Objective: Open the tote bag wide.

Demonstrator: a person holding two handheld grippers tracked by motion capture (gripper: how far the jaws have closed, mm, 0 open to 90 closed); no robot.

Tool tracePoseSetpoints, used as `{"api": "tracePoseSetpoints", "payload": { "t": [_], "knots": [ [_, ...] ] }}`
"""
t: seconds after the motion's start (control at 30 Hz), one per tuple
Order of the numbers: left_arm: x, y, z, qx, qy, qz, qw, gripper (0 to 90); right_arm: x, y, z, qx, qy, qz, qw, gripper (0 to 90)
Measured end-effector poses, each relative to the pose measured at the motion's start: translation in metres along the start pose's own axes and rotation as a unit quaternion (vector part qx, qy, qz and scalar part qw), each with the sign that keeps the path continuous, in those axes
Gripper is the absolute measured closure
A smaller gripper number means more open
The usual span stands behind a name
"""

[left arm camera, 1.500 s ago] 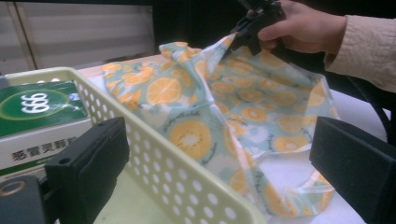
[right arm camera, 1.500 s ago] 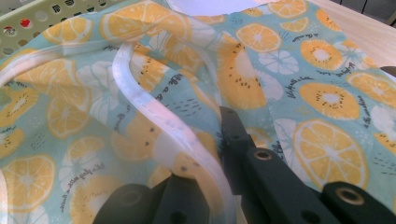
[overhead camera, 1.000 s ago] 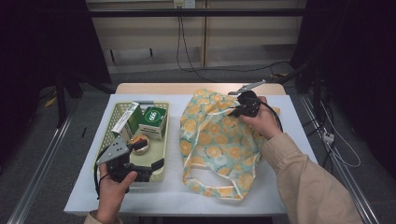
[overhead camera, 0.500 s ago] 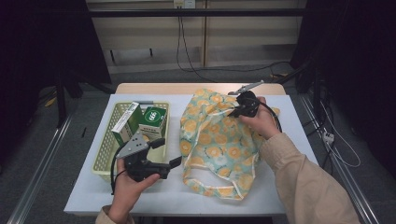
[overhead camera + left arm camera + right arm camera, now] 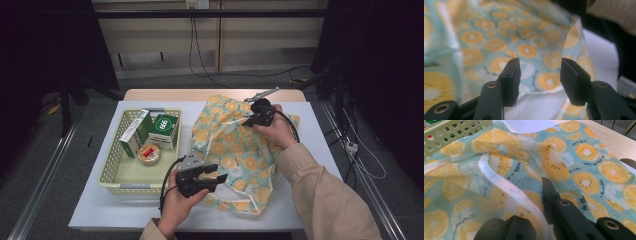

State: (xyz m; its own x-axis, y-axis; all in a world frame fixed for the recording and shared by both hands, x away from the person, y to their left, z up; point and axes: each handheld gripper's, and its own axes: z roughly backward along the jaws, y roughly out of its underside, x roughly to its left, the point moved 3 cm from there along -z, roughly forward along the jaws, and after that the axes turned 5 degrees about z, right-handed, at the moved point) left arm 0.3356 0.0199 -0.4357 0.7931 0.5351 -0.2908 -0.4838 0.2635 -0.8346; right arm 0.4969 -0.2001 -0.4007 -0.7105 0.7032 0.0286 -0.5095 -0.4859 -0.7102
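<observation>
A cloth bag (image 5: 235, 150) printed with orange slices lies on the white table (image 5: 315, 135). My right gripper (image 5: 254, 118) rests on the bag's far top, shut on a fold of cloth beside the white strap (image 5: 499, 185); in the right gripper view (image 5: 539, 195) one jaw is buried under the fabric. My left gripper (image 5: 216, 178) sits at the bag's near left edge. Its jaws have just been closing and stand half apart. In the left gripper view (image 5: 540, 73) the bag's hem (image 5: 541, 91) shows in the gap, with neither pad pressing on it.
A pale yellow basket (image 5: 112, 172) stands left of the bag, holding two green-and-white boxes (image 5: 165, 131) and a round tin (image 5: 149, 154). A bare wooden strip (image 5: 165, 94) runs along the table's far edge. Cables and dark floor surround the table.
My left gripper has swung right from over the basket's near corner to the bag's near left edge, and its jaws have narrowed. The right hand and bag have kept still.
</observation>
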Motion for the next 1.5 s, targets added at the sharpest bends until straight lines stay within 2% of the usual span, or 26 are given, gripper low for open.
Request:
{"api": "tracePoseSetpoints", "payload": {
  "t": [0.07,0.13,0.17,0.2,0.27,0.37,0.4,0.47,0.5,0.53,0.57,0.6,0.63,0.73,0.8,0.93,1.07,1.1,1.2,1.3,1.4,1.5],
  "knots": [
    [0.002,0.002,-0.009,0.010,-0.005,-0.005,0.9999,54.2,0.000,0.000,0.000,0.001,0.001,0.001,1.0000,89.4],
    [0.005,0.006,-0.018,0.026,-0.020,-0.014,0.9994,59.5,0.000,0.000,-0.001,0.001,0.002,0.001,1.0000,89.4],
    [0.007,0.009,-0.022,0.034,-0.027,-0.011,0.9990,62.2,0.000,0.000,-0.001,0.001,0.001,0.001,1.0000,89.4],
    [0.010,0.012,-0.026,0.044,-0.037,-0.012,0.9982,64.4,0.000,0.000,-0.002,0.001,0.001,0.000,1.0000,89.4],
    [0.014,0.018,-0.034,0.056,-0.055,-0.001,0.9969,67.4,0.000,0.000,-0.002,0.001,0.002,0.001,1.0000,89.4],
    [0.019,0.023,-0.039,0.085,-0.069,-0.005,0.9940,69.8,-0.001,0.001,-0.001,0.001,0.003,-0.001,1.0000,89.4],
    [0.019,0.023,-0.040,0.090,-0.065,-0.008,0.9938,75.0,-0.002,0.001,-0.001,0.001,0.003,-0.001,1.0000,89.4],
    [0.018,0.023,-0.041,0.093,-0.079,-0.018,0.9923,83.4,-0.003,0.001,0.000,0.002,0.006,-0.002,1.0000,89.4],
    [0.019,0.023,-0.040,0.097,-0.077,-0.010,0.9923,86.5,-0.005,0.001,0.001,0.000,0.009,0.000,1.0000,89.4],
    [0.020,0.022,-0.038,0.106,-0.079,-0.013,0.9911,90.0,-0.006,0.001,0.003,-0.004,0.010,-0.005,0.9999,89.4],
    [0.020,0.021,-0.037,0.111,-0.090,-0.019,0.9895,90.0,-0.008,0.001,0.005,-0.007,0.011,-0.007,0.9999,89.4],
    [0.019,0.020,-0.037,0.114,-0.099,-0.016,0.9883,90.0,-0.009,0.001,0.006,-0.005,0.015,-0.009,0.9998,89.4],
    [0.020,0.018,-0.036,0.125,-0.116,-0.028,0.9850,90.0,-0.012,0.002,0.007,-0.003,0.020,-0.004,0.9998,89.4],
    [0.027,0.015,-0.033,0.135,-0.145,-0.030,0.9797,90.0,-0.017,0.003,0.012,-0.004,0.028,-0.014,0.9995,89.4],
    [0.033,0.013,-0.032,0.135,-0.158,-0.024,0.9778,90.0,-0.019,0.004,0.015,-0.005,0.030,-0.014,0.9994,89.4],
    [0.041,0.011,-0.033,0.125,-0.174,-0.003,0.9767,90.0,-0.025,0.005,0.020,-0.002,0.038,-0.018,0.9991,89.4],
    [0.046,0.008,-0.035,0.120,-0.188,-0.003,0.9747,90.0,-0.028,0.007,0.025,0.004,0.046,-0.011,0.9989,89.4],
    [0.046,0.008,-0.036,0.115,-0.188,0.003,0.9755,90.0,-0.029,0.008,0.026,0.004,0.047,-0.012,0.9988,89.4],
    [0.045,0.006,-0.038,0.093,-0.165,0.026,0.9815,90.0,-0.029,0.009,0.028,0.005,0.045,-0.020,0.9988,89.4],
    [0.042,0.001,-0.036,0.069,-0.144,0.036,0.9865,90.0,-0.025,0.009,0.026,0.008,0.038,-0.012,0.9992,89.4],
    [0.040,-0.008,-0.032,0.049,-0.131,0.047,0.9890,90.0,-0.019,0.008,0.022,0.008,0.028,-0.007,0.9996,89.3],
    [0.041,-0.017,-0.028,0.045,-0.131,0.043,0.9894,90.0,-0.012,0.006,0.018,0.005,0.016,-0.008,0.9998,89.3]
  ]
}}
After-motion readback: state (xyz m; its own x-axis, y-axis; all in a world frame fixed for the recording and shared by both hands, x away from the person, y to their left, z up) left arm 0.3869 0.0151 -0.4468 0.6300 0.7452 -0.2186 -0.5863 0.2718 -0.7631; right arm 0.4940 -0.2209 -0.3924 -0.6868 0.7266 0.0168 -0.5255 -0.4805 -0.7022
